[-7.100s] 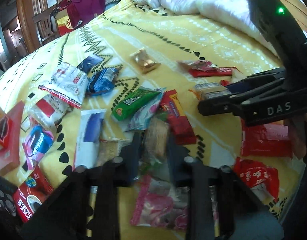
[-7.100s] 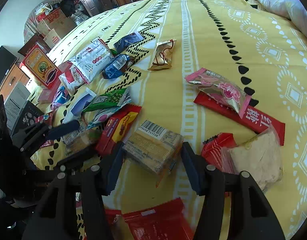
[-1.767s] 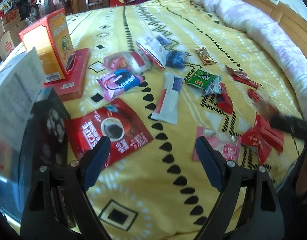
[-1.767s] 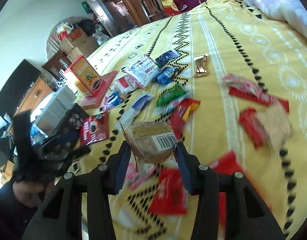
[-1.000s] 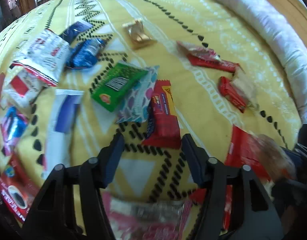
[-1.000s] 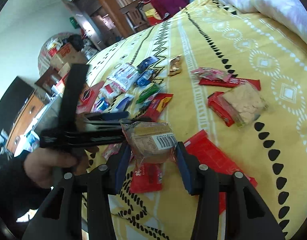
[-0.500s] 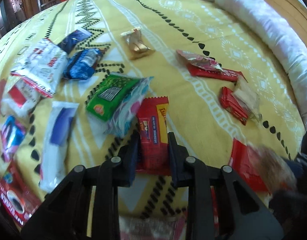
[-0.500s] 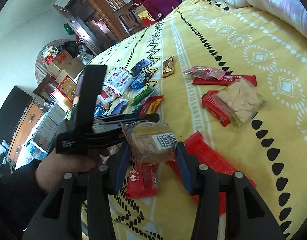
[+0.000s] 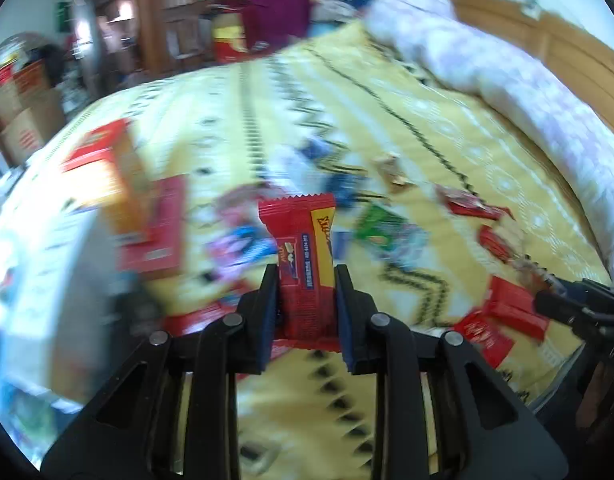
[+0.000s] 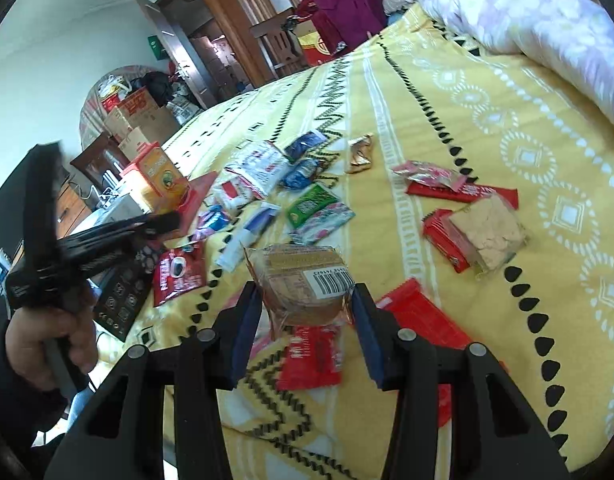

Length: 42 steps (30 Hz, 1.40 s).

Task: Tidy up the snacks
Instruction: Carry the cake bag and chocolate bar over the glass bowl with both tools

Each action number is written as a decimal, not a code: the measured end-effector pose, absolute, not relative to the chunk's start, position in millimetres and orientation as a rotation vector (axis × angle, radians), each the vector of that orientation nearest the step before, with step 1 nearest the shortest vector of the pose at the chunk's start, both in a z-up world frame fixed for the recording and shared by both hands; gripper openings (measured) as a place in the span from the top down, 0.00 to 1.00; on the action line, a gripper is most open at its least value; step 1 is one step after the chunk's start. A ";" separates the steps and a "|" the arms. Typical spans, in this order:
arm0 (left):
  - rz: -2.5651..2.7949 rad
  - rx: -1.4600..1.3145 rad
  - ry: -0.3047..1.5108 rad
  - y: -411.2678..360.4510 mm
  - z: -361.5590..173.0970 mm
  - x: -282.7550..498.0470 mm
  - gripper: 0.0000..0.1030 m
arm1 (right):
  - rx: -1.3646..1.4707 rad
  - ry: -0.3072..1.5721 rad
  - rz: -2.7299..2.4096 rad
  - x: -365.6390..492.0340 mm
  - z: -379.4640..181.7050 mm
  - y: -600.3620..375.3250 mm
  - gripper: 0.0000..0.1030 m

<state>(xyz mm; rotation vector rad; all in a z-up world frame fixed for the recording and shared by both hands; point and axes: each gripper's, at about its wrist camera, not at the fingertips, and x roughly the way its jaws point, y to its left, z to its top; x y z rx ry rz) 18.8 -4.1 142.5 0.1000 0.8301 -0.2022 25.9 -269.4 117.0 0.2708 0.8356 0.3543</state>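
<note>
Snacks sorting, bedspread (image 10: 487,92) as landmark: my left gripper (image 9: 306,280) clamped red bar (image 9: 303,248) above it; right gripper (image 10: 305,300) clamped biscuit pack (image 10: 303,280), both lifted for regrouping, I judged.

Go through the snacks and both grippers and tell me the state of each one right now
Left gripper: shut on the red and yellow bar.
Red and yellow bar: held upright, lifted off the bed.
Right gripper: shut on the barcoded cracker pack.
Barcoded cracker pack: held above the bed.
Green packet: lying on the bedspread.
Gold candy: lying alone.
</note>
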 end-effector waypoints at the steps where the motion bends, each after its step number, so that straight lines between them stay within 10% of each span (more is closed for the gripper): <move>1: -0.179 0.084 0.824 11.5 147.2 14.0 0.74 | 0.267 0.832 0.365 25.9 120.5 -264.2 0.51; 24: 0.378 -0.063 0.575 253.1 225.8 -56.9 0.74 | 0.013 0.703 0.838 60.5 260.5 39.7 0.51; 42: 0.477 -0.109 0.696 321.8 185.2 -62.3 0.74 | -0.188 0.817 1.020 57.6 248.0 240.4 0.51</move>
